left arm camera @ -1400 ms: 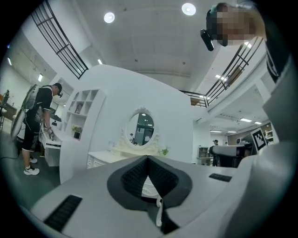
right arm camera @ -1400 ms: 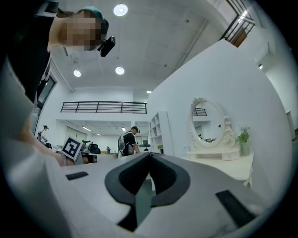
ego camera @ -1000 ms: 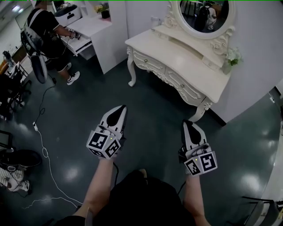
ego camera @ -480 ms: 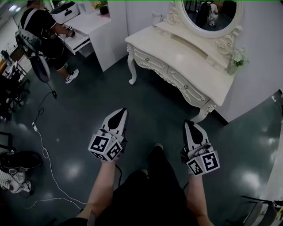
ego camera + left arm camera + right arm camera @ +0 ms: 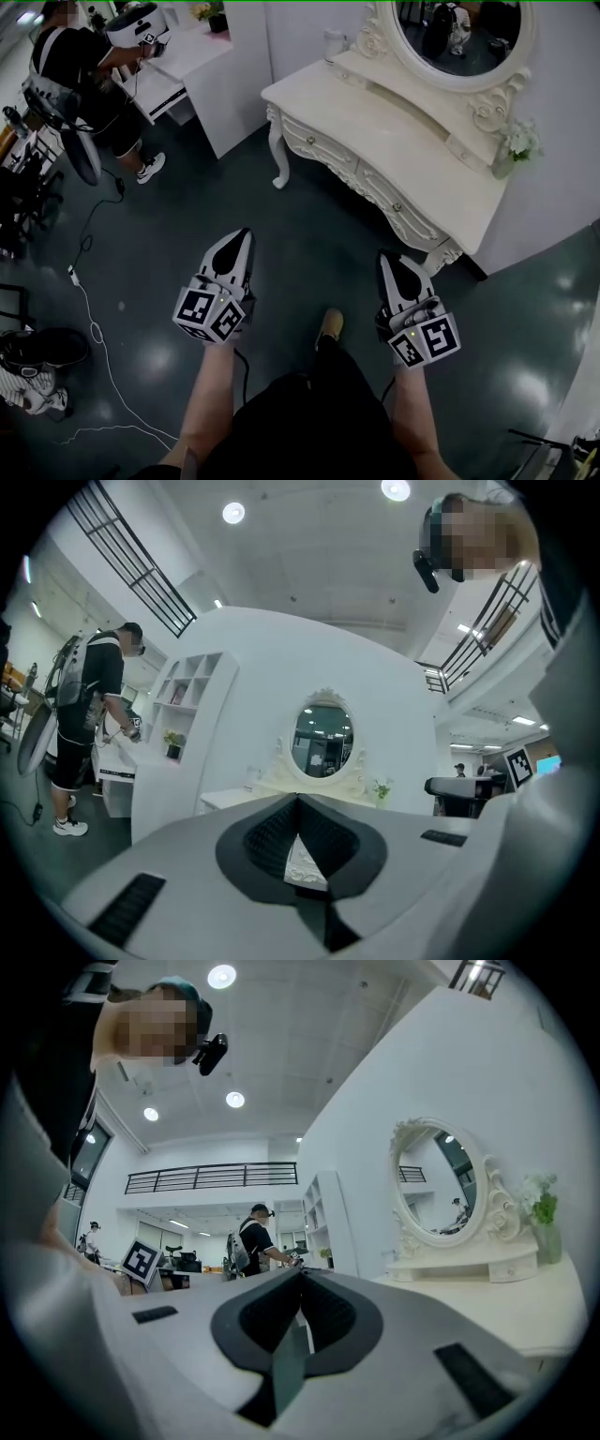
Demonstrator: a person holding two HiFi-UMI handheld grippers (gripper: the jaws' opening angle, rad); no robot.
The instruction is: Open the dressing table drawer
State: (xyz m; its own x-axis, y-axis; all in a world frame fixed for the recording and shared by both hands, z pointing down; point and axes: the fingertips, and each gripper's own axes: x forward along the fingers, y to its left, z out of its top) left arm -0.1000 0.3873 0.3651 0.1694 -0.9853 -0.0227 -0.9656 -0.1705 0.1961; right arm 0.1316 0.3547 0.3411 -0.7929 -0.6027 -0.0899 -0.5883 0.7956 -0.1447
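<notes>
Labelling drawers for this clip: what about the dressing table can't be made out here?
- Drawer knobs: head view, too small to tell shape.
- Drawer fronts: left gripper view, mostly behind left tool; right gripper view, behind right tool.
- Mirror top: cut by head view's edge.

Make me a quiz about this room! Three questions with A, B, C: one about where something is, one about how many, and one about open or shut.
1. Where is the oval mirror in its carved cream frame?
A. Lying on the dark floor.
B. Standing at the back of the carved cream dressing table.
C. In the person's hands.

2. How many hand-held grippers does the person hold?
A. One.
B. Two.
C. Three.

3. How are the dressing table's drawers?
A. All shut.
B. One pulled out.
C. All taken out.

Answers:
1 B, the mirror rises from the tabletop's back edge.
2 B, one shows in each hand.
3 A, every drawer front sits flush.
</notes>
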